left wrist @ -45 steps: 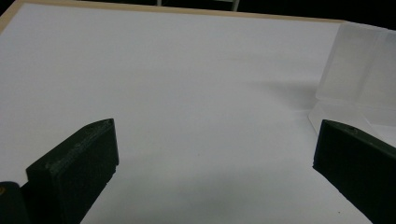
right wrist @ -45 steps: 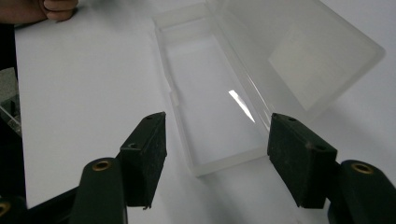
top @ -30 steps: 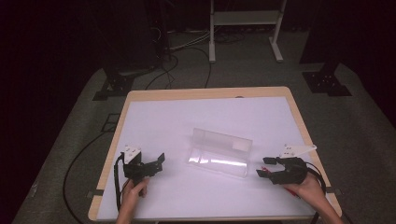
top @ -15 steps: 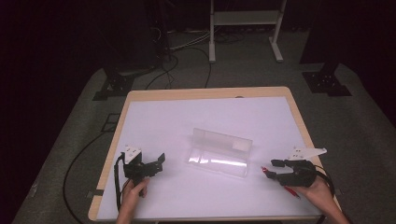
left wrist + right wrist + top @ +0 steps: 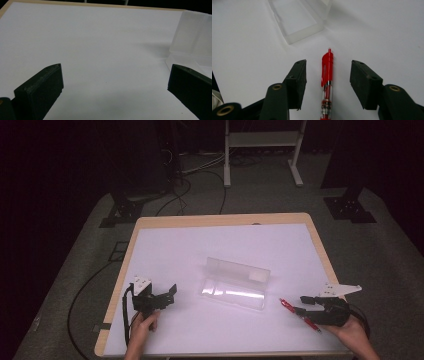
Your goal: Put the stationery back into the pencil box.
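Note:
A red pen (image 5: 327, 76) lies flat on the white table (image 5: 200, 255), its clip end pointing toward a clear plastic box (image 5: 235, 284) that stands open at the table's middle. My right gripper (image 5: 328, 81) is open, one jaw on each side of the pen without touching it; in the high view the right gripper (image 5: 306, 309) sits at the front right over the pen (image 5: 297, 313). Over bare table at the front left, my left gripper (image 5: 170, 296) is open and holds nothing. In the left gripper view the clear box (image 5: 192, 42) shows at the far right.
The table's wooden rim (image 5: 220, 220) frames the white top. Cables (image 5: 95, 280) trail over the grey floor at the left. A white stand (image 5: 260, 145) and dark equipment feet (image 5: 350, 207) stand beyond the far edge.
My right gripper has drawn back toward the front right edge and now straddles the red pen. The left gripper has stayed put.

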Motion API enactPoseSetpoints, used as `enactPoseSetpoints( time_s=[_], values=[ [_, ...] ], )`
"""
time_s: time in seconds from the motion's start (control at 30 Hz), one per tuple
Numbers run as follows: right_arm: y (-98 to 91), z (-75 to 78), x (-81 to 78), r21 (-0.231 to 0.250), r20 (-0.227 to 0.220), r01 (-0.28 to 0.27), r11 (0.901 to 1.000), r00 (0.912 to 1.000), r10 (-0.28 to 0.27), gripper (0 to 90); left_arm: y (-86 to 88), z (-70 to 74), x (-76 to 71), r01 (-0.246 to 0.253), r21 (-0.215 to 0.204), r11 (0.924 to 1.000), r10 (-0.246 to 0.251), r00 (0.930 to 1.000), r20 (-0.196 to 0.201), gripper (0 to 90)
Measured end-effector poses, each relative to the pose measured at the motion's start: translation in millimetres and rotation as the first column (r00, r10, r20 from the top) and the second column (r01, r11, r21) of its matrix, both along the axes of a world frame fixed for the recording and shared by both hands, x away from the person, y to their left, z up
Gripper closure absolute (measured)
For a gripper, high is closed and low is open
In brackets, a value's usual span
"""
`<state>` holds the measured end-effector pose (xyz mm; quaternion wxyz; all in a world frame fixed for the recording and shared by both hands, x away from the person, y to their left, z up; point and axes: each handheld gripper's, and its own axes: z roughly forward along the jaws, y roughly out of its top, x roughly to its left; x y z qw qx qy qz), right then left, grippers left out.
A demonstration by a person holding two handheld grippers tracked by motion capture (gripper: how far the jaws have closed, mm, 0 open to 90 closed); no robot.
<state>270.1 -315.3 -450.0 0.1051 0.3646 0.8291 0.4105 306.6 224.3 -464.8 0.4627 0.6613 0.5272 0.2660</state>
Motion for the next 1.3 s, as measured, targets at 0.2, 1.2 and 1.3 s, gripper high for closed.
enactPoseSetpoints(
  time_s=[0.2,1.2,1.3],
  values=[
    [-5.9,-7.5,-5.0,-0.002,-0.016,0.019,0.9998,0.9997,-0.019,51.8,0.0,0.0,0.0,-0.001,0.000,1.0000,0.001,1.0000,-0.002,0.0],
    [-3.9,-26.9,-17.1,-0.054,-0.006,0.027,0.9982,0.9996,-0.027,77.8,0.3,0.0,-0.1,-0.001,-0.001,1.0000,0.001,1.0000,0.000,0.0],
    [-3.8,-26.8,-17.0,-0.051,-0.009,0.023,0.9984,0.9997,-0.023,78.4,-0.1,0.0,-0.2,-0.001,-0.001,1.0000,0.001,1.0000,0.000,0.0]
  ],
)
